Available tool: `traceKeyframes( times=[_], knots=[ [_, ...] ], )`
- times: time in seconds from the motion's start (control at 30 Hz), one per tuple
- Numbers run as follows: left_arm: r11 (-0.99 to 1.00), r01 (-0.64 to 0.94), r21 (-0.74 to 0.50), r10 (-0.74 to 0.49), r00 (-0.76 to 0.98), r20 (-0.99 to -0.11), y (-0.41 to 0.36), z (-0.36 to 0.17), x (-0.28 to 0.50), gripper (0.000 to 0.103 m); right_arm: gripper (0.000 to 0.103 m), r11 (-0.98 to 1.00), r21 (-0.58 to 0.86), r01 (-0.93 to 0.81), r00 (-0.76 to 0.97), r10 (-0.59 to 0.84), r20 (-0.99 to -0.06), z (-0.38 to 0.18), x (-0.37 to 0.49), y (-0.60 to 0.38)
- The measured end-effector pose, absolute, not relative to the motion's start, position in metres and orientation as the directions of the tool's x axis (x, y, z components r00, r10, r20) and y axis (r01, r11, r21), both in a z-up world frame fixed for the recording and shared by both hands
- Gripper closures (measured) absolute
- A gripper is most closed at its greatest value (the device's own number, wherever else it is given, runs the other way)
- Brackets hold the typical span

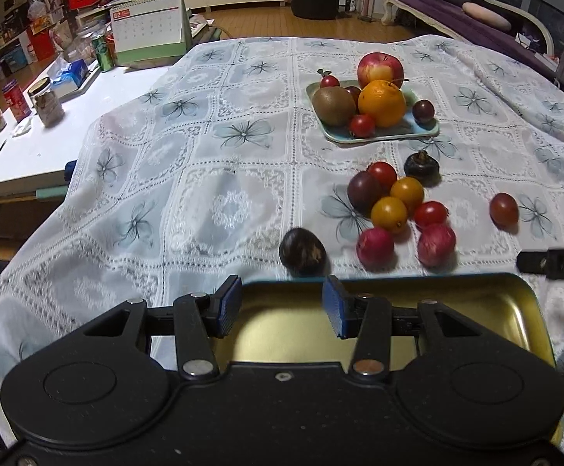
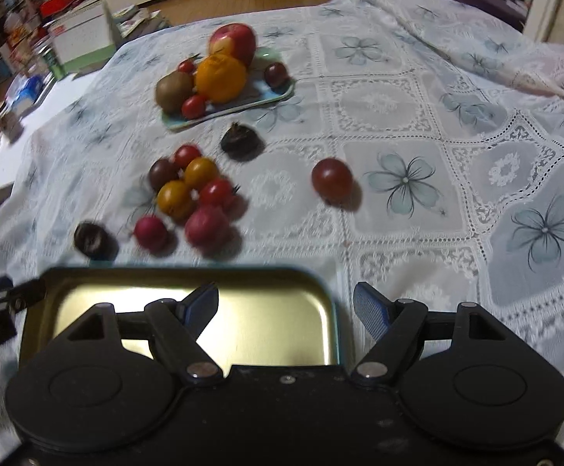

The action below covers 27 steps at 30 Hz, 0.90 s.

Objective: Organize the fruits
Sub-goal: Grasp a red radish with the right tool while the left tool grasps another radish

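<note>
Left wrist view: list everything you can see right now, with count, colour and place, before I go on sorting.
apple: 1, red-yellow, far end of blue plate
orange: 1, orange, plate centre
kiwi: 1, brown, plate's left side
blue plate: 1, pale blue, far on tablecloth
yellow tomatoes: 2, orange-yellow, in the loose cluster on the cloth
lone red tomato: 1, dark red, right of the cluster
chestnut: 1, dark brown, just beyond the tin
gold tin tray: 1, gold inside, empty, nearest the camera
calendar: 1, white-green, side table at left
left hand-held gripper: open, over the tin
right hand-held gripper: open, over the tin's right edge
</note>
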<state>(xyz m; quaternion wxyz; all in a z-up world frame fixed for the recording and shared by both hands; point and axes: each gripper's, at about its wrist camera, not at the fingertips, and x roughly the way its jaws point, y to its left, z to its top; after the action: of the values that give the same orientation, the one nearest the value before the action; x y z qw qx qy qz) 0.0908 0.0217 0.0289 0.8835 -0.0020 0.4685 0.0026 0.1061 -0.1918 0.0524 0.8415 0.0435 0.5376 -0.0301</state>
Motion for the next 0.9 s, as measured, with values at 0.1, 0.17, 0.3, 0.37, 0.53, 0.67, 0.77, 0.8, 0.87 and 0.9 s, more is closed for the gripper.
traceKeyframes(
  times=[0.1,0.17,0.3,0.37,0.53,0.67,0.77,0.8,0.87,0.9],
  knots=[
    [1.000,-0.001,-0.020,-0.016,0.545,-0.838,0.019,0.026,0.104,0.050,0.025,0.990,0.013,0.141,0.432,-0.049,-0.901,0.049,0.121,-0.199],
    [0.998,0.025,-0.055,-0.060,0.527,-0.848,0.014,0.025,0.113,0.050,0.025,0.985,0.021,0.173,0.425,-0.055,-0.903,0.045,0.129,-0.205],
    [0.993,0.063,-0.102,-0.120,0.492,-0.863,0.000,0.022,0.129,0.050,0.026,0.977,0.086,0.196,0.381,0.005,-0.925,0.038,0.145,-0.209],
    [0.994,0.050,-0.101,-0.112,0.504,-0.856,-0.002,0.025,0.133,0.050,0.026,0.972,0.117,0.202,0.369,0.035,-0.929,0.035,0.149,-0.206],
    [0.998,0.009,-0.062,-0.057,0.518,-0.853,0.002,0.032,0.140,0.050,0.026,0.974,0.147,0.173,0.385,0.071,-0.920,0.033,0.151,-0.183],
    [0.998,-0.021,-0.054,-0.036,0.510,-0.859,0.013,0.033,0.145,0.051,0.026,0.976,0.132,0.170,0.364,0.062,-0.929,0.026,0.160,-0.164],
    [0.998,-0.037,-0.057,-0.030,0.508,-0.861,0.021,0.032,0.147,0.051,0.027,0.974,0.133,0.183,0.329,0.067,-0.942,0.018,0.167,-0.155],
    [0.998,-0.039,-0.056,-0.029,0.507,-0.861,0.023,0.031,0.147,0.051,0.027,0.974,0.128,0.189,0.323,0.061,-0.945,0.014,0.169,-0.151],
    [0.998,-0.041,-0.050,-0.022,0.505,-0.863,0.025,0.030,0.147,0.051,0.027,0.975,0.113,0.194,0.321,0.046,-0.946,0.009,0.174,-0.144],
    [0.998,-0.039,-0.046,-0.020,0.503,-0.864,0.025,0.028,0.148,0.051,0.027,0.976,0.101,0.195,0.321,0.034,-0.947,0.006,0.175,-0.141]
  ],
)
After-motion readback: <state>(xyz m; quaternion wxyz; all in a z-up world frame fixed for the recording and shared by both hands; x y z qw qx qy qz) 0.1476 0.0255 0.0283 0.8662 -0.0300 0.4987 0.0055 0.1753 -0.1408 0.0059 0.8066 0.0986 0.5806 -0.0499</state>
